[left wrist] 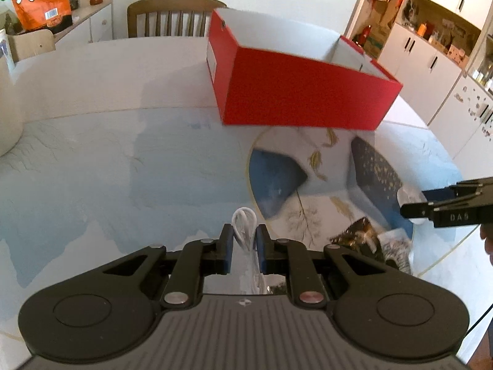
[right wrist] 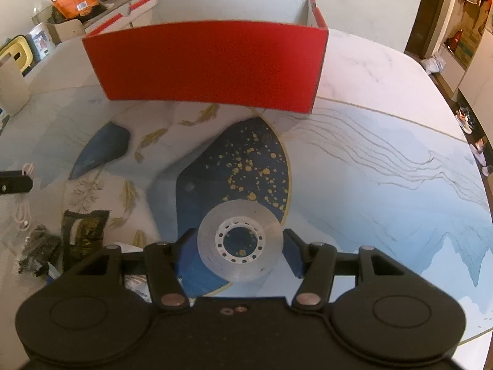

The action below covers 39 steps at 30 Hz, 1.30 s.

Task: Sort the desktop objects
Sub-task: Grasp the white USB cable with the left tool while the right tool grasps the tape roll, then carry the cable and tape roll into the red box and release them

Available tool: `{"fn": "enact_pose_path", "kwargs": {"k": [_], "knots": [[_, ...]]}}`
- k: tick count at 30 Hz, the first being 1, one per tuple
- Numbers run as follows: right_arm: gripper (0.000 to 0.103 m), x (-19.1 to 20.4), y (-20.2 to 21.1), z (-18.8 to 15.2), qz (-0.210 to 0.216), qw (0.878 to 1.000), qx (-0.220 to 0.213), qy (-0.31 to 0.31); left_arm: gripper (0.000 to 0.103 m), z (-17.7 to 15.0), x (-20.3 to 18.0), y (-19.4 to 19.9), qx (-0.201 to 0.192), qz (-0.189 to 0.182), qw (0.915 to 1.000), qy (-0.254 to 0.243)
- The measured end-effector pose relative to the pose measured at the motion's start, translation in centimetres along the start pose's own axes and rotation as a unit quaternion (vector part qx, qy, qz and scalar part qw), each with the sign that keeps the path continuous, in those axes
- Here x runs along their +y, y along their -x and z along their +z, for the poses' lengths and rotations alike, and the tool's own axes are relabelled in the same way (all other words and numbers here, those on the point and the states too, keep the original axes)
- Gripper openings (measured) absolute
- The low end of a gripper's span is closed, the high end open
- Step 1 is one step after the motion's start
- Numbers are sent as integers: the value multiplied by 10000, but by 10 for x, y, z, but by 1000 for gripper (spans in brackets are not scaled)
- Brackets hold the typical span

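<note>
My left gripper is shut on a looped white cable, held just above the patterned table. From the right wrist view this gripper shows at the left edge with the cable hanging below it. My right gripper is shut on a clear tape roll with a white core, its pads against the roll's two sides, low over the table. An open red box with a white inside stands farther back, ahead of both grippers.
Dark snack packets and a black crumpled item lie left of the tape roll. A wooden chair stands behind the table. An orange snack bag sits on a side cabinet. The table's rounded edge curves away at right.
</note>
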State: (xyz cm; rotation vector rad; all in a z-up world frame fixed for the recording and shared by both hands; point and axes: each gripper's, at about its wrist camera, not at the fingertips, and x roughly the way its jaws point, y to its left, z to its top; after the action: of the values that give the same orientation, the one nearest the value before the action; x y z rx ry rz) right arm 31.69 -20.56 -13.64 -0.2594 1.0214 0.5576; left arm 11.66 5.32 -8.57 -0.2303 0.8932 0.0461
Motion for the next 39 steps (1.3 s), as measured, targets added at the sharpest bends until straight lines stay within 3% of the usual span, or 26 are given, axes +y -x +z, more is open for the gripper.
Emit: {"fn": "enact_pose_path", "kwargs": {"k": [10,13,22,39], "knots": [[58,2,26,8,92,9997,-222,87,14,7,-9,9,-128,-29,9998,-137],[58,4,37,12,125,9993,-330,137,8,12,-12,14,-193,-70,9997,-153],[58,8,70,25,173,9973,-596,383,7,30,-22,31,-416,-152,9986,-286],[58,-4,109,85,361,9929,-940,630,7,108,-64,54,-974,-359,9902,-936]]}}
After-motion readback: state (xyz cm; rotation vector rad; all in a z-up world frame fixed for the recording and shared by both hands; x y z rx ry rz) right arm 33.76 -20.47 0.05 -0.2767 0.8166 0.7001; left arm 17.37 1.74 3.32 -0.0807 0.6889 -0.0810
